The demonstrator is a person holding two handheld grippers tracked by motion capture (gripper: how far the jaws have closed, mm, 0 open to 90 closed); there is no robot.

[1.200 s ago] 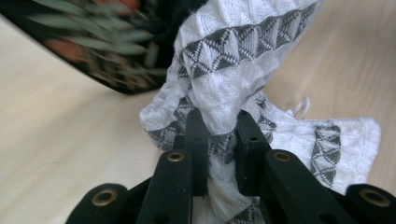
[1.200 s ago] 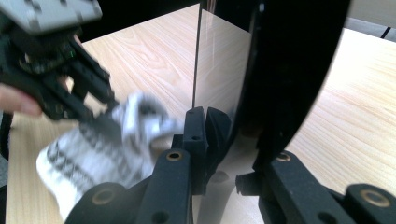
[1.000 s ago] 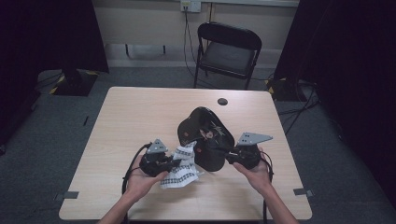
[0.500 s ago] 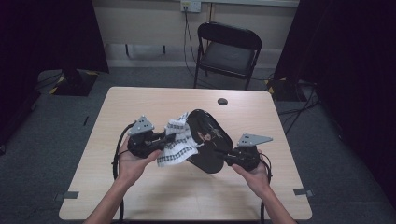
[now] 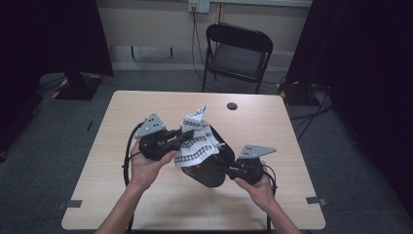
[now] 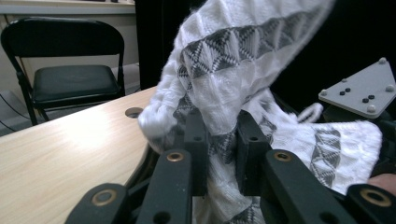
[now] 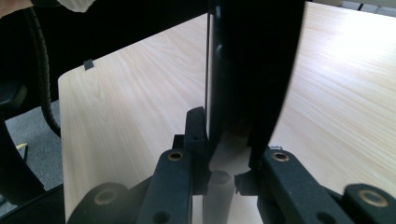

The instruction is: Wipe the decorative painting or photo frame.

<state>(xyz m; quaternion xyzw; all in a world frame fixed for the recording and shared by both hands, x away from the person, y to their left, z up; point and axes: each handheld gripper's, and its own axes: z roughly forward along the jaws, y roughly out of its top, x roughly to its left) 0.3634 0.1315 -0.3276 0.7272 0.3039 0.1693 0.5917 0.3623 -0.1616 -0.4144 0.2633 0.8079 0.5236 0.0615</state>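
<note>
1. Two grippers in play, one in each hand, both above the near half of the worktop point(image 5: 146, 105).
2. One white cloth with grey triangle bands point(image 5: 195, 141) is in my left gripper point(image 5: 180, 137); in the left gripper view the jaws are closed tight on a bunched fold of it point(image 6: 224, 140).
3. That cloth hangs in the air over the middle of the worktop, one corner sticking up, the rest draping down onto the black bag point(image 5: 209, 170).
4. One black bag, lying near the middle of the worktop, slightly toward the near edge, with its opening turned to the cloth as far as I can tell.
5. My right gripper point(image 5: 225, 167) is clamped on the bag's near right edge; in the right gripper view its jaws pinch a dark flap of the bag point(image 7: 252, 70) that rises straight up between them.
6. Left hand point(image 5: 146, 163) sits toward the left edge, right hand point(image 5: 255, 185) toward the near right corner, well apart with the bag between them.
7. One small dark round hole point(image 5: 232, 106) in the worktop near the far edge, right of centre.
8. One black folding chair point(image 5: 237, 53) stands beyond the far edge; I see it too in the left gripper view point(image 6: 70, 74).
9. Two grey three-cornered plates, one atop each gripper.
</note>
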